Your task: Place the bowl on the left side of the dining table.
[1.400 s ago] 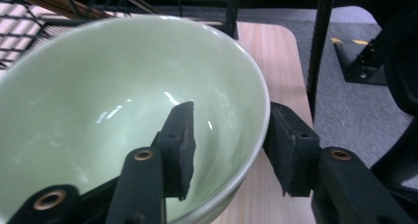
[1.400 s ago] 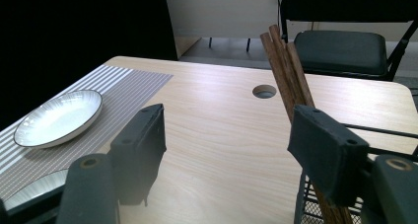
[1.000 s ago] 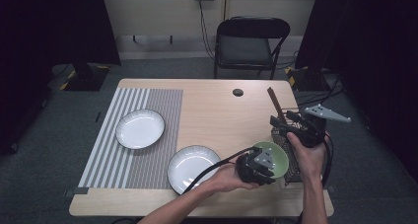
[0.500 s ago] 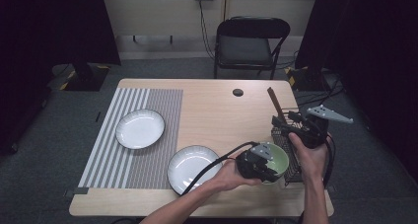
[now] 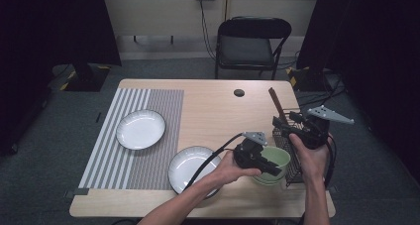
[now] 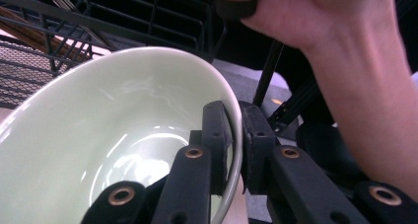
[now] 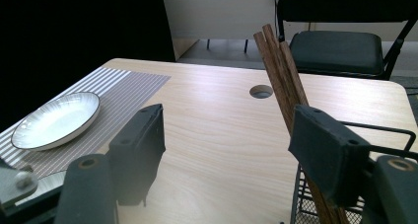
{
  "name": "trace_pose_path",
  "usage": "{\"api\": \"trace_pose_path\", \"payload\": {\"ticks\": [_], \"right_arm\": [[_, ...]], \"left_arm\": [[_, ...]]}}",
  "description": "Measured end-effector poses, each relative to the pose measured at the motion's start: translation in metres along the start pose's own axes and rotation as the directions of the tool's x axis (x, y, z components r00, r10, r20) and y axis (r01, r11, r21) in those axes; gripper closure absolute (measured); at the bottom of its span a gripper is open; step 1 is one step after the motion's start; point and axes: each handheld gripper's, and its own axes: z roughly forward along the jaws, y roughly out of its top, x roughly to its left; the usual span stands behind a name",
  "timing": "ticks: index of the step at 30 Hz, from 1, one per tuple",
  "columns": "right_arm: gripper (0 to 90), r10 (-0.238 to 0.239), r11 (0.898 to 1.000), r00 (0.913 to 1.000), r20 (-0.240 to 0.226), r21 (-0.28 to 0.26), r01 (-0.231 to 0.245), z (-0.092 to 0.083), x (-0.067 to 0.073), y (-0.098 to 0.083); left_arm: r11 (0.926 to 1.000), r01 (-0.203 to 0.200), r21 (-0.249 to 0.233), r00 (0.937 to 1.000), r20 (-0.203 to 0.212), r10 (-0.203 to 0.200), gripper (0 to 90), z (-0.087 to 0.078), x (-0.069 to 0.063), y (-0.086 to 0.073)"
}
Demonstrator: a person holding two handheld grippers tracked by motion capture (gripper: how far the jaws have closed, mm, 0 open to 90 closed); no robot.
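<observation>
A: Where is the pale green bowl (image 5: 273, 161) found, and how is it held?

B: It is seen near the front right corner of the tabletop (image 5: 213, 111), just beside the black wire rack (image 5: 289, 155) at the right edge. Its rim is pinched by the left tool (image 5: 267, 166), one pad inside the bowl and one outside; the jaws have just been closing onto that rim. A second bowl seems to be stacked beneath, though that cannot be told for certain.

A: And the right tool (image 5: 287, 128)?

B: It is held over the rack with its jaws spread and nothing between them.

A: What could go wrong from here?

B: The bowl is glazed, smooth and glossy, and it is gripped only by a thin curved lip. A slip could be caused by that slick surface if the bowl is tilted or swung. The rack's wires could be struck by the far rim, since they are so close. The white ribbed plate (image 5: 192, 168) just to the left could also be knocked.

A: Other materials?

B: The tabletop is pale wood grain. A striped woven placemat (image 5: 143, 106) is laid at the left, with another white plate (image 5: 140, 129) on it. Dark wooden chopsticks (image 7: 281, 66) are leaned upright in the rack's mesh holder.
</observation>
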Motion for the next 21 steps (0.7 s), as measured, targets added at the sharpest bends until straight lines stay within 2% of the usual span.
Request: {"api": "trace_pose_path", "payload": {"ticks": [9,12,21], "right_arm": [[29.3,0.002,1.0,1.0,0.001,-0.006,-0.002,-0.0012,-0.0008,-0.0001],[29.3,0.001,1.0,1.0,0.001,-0.006,-0.001,-0.0006,-0.0012,-0.0002],[29.2,0.002,1.0,1.0,0.004,-0.01,-0.002,-0.0017,-0.0013,0.0]], "left_arm": [[0.998,0.053,-0.035,0.9976,0.047,-0.051,83.2,-0.0038,0.0065,0.0009],[0.9974,0.066,-0.029,0.9966,0.051,-0.064,83.2,-0.0029,0.0075,0.0007],[0.9994,0.033,-0.012,0.9993,0.021,-0.032,81.6,-0.0022,0.0044,0.0019]]}}
